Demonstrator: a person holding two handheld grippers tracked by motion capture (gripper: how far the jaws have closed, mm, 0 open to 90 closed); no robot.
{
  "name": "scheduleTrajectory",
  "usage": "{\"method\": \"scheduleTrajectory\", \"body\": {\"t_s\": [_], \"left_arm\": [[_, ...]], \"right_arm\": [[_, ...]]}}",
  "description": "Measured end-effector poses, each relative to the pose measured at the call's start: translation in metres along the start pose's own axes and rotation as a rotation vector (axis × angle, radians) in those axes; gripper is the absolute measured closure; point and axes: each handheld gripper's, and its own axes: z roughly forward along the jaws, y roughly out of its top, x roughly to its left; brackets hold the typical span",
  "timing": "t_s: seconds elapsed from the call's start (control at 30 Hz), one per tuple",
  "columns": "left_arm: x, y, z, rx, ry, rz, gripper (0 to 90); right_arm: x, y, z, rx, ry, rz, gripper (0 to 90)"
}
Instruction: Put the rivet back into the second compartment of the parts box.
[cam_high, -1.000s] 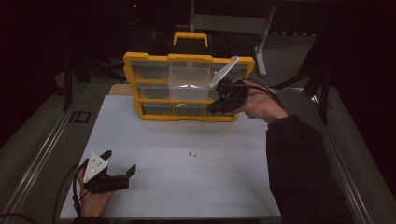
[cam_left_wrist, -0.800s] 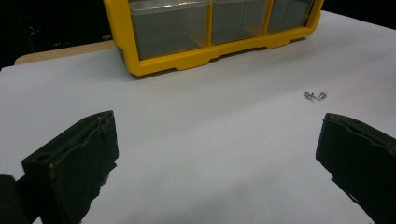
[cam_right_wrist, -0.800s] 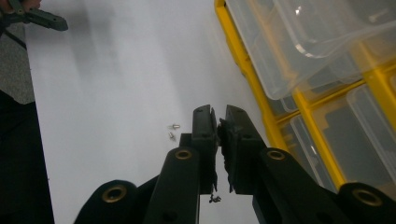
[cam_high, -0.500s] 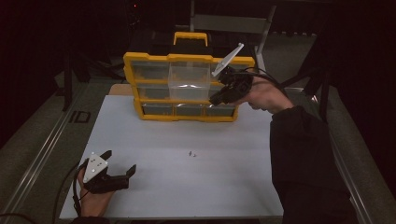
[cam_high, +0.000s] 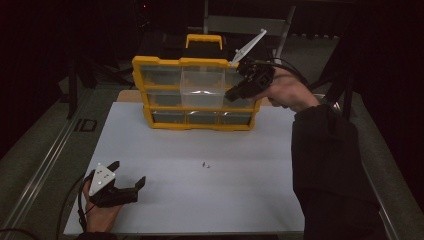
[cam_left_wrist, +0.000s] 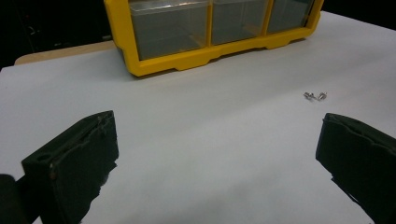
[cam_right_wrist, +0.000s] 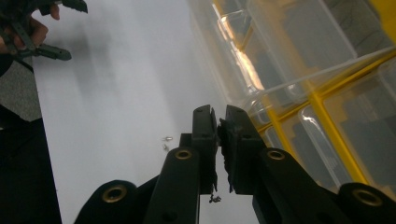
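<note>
White laminate counter (cam_high: 225, 195) runs from the near edge to the organizer, and nearest on it sits the left tool (cam_high: 131, 184), held low in the person's left hand with its black jaws spread wide apart and nothing between them. It has not shifted over the last second. In the left gripper view the same jaws frame bare counter.

Farther out, near the middle of the counter, two tiny metal screws (cam_high: 205, 164) lie just beside each other, untouched and well apart from both tools; the left gripper view shows them ahead of its right jaw (cam_left_wrist: 315, 95).

Beyond them the yellow plastic organizer box with clear compartment lids (cam_high: 197, 92) stands tilted up on its edge at the far side of the counter, its black-and-yellow carry handle on top.

Here is the change: the right tool (cam_high: 239, 91), a second ago at the lower right compartments, now sits higher against the box's right side, near the upper rows, with its grey plate pointing up past the rim. Its jaws are pressed together, as the right gripper view shows (cam_right_wrist: 217, 122), and whether they pinch anything small I cannot tell.

I judge the person is working up the box face, probably toward a latch or lid at the upper right; the screws remain to be put away.
</note>
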Motion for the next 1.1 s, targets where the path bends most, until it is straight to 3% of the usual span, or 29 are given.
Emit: {"method": "scheduleTrajectory", "body": {"t_s": [0.4, 0.7, 0.8, 0.93, 1.1], "left_arm": [[0.0, 0.0, 0.0, -0.002, -0.001, -0.001, 0.0], [0.0, 0.0, 0.0, 0.0, 0.0, 0.001, 0.0], [0.001, 0.0, -0.001, -0.001, 0.0, -0.002, 0.0], [0.001, 0.0, -0.001, 0.0, -0.001, -0.002, 0.0], [0.001, 0.0, -0.001, 0.0, 0.001, -0.003, 0.0]], "right_arm": [[-0.008, 0.022, -0.009, -0.052, -0.036, 0.055, 83.2], [-0.012, 0.036, -0.005, -0.055, -0.074, 0.086, 83.0], [-0.012, 0.041, -0.006, -0.079, -0.085, 0.104, 82.1], [-0.013, 0.044, -0.005, -0.138, -0.134, 0.128, 38.9], [-0.011, 0.042, -0.001, -0.114, -0.147, 0.127, 23.6]]}}
